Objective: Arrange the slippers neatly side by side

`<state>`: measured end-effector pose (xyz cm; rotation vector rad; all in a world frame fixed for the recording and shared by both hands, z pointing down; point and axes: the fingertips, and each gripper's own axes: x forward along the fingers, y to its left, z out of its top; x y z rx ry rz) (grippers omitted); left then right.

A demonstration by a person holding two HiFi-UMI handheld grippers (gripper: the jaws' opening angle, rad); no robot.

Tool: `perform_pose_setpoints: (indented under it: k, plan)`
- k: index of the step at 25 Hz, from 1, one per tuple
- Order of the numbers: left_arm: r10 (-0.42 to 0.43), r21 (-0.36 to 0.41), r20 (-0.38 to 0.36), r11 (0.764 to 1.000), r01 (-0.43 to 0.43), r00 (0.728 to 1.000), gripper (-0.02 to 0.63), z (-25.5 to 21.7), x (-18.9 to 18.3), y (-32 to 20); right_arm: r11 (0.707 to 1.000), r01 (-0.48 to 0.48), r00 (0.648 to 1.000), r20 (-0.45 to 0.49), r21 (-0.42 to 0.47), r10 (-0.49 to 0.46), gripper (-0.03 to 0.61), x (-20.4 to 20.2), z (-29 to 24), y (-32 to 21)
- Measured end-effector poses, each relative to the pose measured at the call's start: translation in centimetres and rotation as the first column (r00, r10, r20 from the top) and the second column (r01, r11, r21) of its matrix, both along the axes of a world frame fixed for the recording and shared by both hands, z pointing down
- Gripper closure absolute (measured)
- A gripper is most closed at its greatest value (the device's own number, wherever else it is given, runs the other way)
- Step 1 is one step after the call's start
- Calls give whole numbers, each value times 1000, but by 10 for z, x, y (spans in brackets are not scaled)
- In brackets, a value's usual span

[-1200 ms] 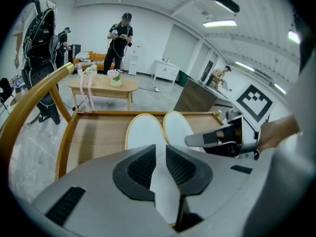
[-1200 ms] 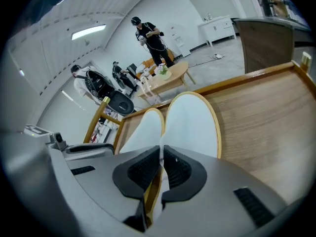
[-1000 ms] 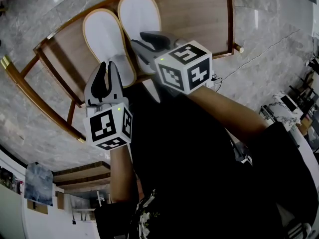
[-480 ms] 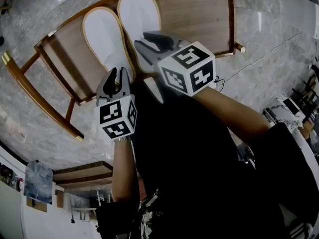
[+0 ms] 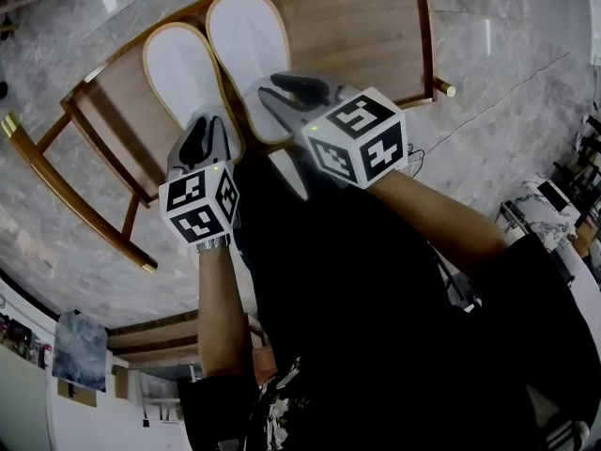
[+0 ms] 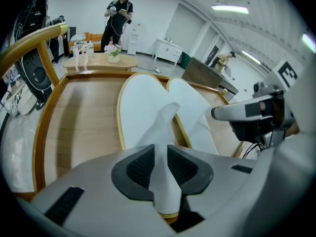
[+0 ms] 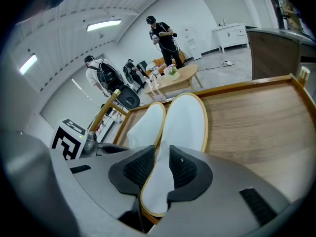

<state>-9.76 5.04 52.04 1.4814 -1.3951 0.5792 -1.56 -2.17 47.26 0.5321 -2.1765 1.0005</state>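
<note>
Head view — left gripper (image 5: pixel 208 126) jaws loosening, right gripper (image 5: pixel 267 90) tightening — both pinching slippers (image 5: pixel 178 69).

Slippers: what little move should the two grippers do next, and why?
Probably let both go. The left white fabric slipper and right white fabric slipper lie touching, side by side, on the wooden bench. The left gripper pinches one's strap, jaws just opening; the right gripper holds the other's heel, jaws just closing.
</note>
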Motion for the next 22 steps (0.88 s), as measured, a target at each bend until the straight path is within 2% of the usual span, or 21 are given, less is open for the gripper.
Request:
perform_pose_setpoints:
  k: [9, 19, 22]
  plan:
    - [13, 5, 14, 1000, -13, 1000, 538, -3, -1, -5, 1000, -8, 1000, 25, 23, 8, 494, -2, -6, -2]
    - [-20, 62, 48, 998, 17, 999, 537, -36, 8, -14, 998, 7, 997, 72, 66, -11, 495, 1, -28, -6]
    - [-17, 71, 49, 997, 14, 999, 537, -49, 14, -7, 994, 8, 998, 55, 113, -14, 542, 5, -36, -5]
